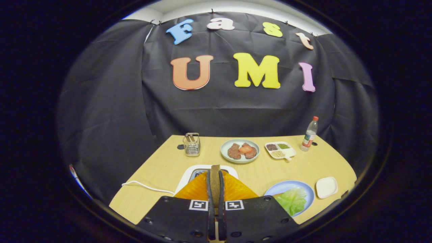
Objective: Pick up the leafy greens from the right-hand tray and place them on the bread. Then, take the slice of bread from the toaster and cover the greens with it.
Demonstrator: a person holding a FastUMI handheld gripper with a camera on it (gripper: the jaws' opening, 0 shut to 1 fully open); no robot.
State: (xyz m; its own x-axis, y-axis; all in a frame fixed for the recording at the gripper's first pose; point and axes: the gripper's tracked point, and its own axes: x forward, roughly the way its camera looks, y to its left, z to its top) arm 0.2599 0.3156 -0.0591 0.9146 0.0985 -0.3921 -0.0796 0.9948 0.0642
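The tool grips a bread slice edge-on between its fingers, above the toaster. Light, stiff and crumbly, it suits this gentle edge hold. Lettuce lies on the blue plate.

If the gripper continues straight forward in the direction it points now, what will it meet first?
The gripper is shut on a brown bread slice held edge-on above the white toaster. Straight beyond, the first thing is probably the pale green round plate of meat and tomato, though depth is unclear; the gripper might pass above it.
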